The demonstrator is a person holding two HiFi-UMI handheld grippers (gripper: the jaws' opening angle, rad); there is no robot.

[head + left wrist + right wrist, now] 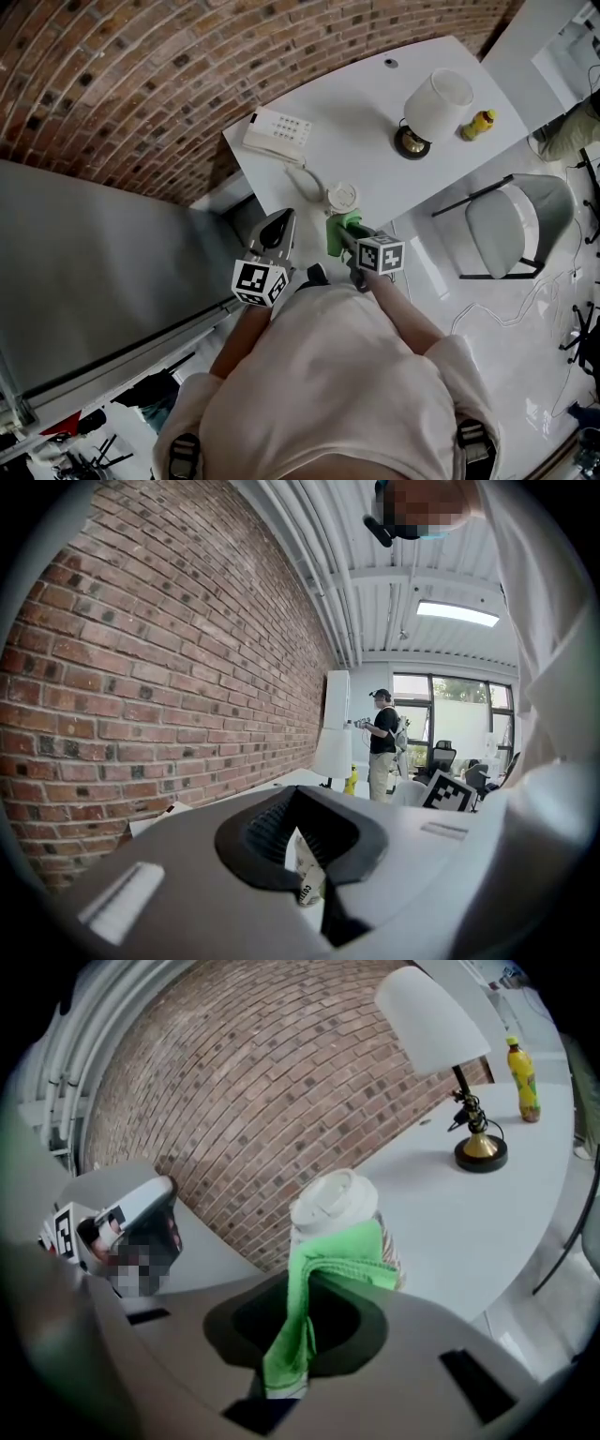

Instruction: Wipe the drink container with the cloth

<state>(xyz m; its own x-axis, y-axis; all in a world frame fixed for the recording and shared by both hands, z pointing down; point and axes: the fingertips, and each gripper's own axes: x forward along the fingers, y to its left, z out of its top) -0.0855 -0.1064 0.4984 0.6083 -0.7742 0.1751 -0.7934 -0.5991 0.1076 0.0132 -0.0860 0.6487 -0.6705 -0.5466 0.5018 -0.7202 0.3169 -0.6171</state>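
Closest to the head camera is the person's pale top (328,394), and just beyond it I have both tools at the near edge of the white bench (375,155). My right hand-held gripper (345,236) is clenched on the green cloth (323,1265), whose folded upper part lies against the side of the drink container (335,1206), just under its white lid. The container stands upright near the bench edge. My left hand-held gripper (280,221) hangs apart from it, jaws pinched on a thin printed slip (307,878) I cannot identify. I judge the wipe barely begun: the cloth is on the wall, but the lid, lower side and far side are left, and nothing steadies the container
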